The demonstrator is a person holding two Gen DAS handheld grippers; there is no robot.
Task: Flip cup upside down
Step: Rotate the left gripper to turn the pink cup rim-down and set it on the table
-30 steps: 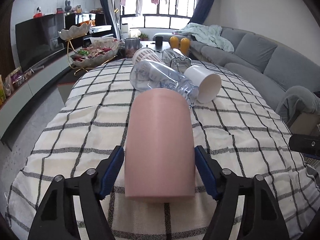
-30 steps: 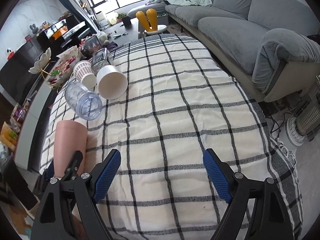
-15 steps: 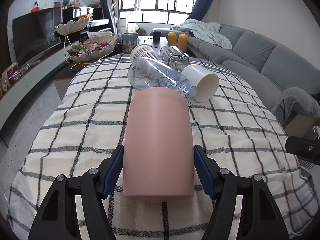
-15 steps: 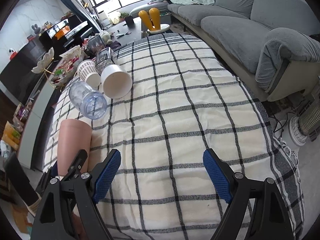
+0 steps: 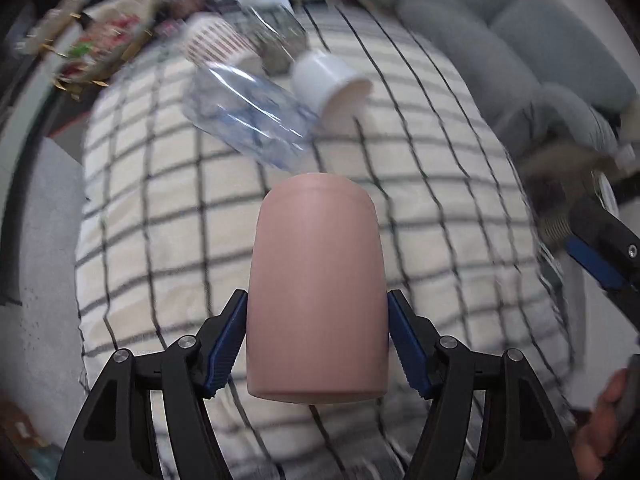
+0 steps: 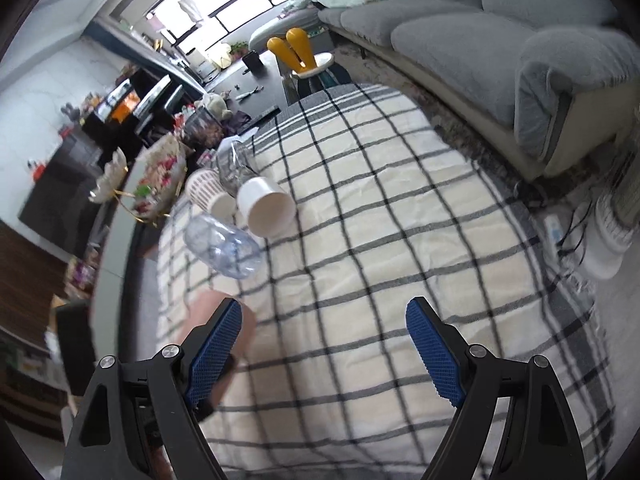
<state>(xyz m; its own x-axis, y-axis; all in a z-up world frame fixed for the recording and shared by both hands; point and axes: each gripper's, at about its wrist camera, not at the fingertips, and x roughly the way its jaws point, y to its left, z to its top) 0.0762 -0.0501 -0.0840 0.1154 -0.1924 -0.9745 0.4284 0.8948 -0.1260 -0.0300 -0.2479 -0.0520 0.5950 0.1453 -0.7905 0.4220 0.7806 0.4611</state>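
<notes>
- Far left, off the desk's left edge, a tiered snack tray (image 6: 154,176) stands on the floor side, apart from everything on the checked cloth (image 5: 432,184).
- Near the far-left corner of the desk lies a loose group: a striped paper cup (image 5: 216,42), a clear plastic bottle (image 5: 248,114) on its side, and a white cup (image 5: 332,82) tipped over with its mouth towards the middle of the desk. A clear glass jar (image 6: 236,162) lies behind them. None of these is being handled.
- The pink cup (image 5: 316,292) is pinched across its body by the left gripper (image 5: 316,340); the blue pads press both sides, so the jaws are closed onto it.
- A second ago this cup lay level along the cloth near the desk's near-left edge. Now the left view looks down on the desk from higher up and is smeared with motion, so the cup appears lifted clear of the cloth and the wrist is swinging.
- That reads as the turn itself starting: grasp and lift look done, and the rotation and set-down remain. Which end is the mouth cannot be told from here.
- In the right view only a pink sliver of the cup (image 6: 208,312) shows behind the left finger.
- The right gripper (image 6: 324,344) hangs over the near middle of the desk with its jaws spread wide and nothing between them, much as half a second back; it seems to be idle.
</notes>
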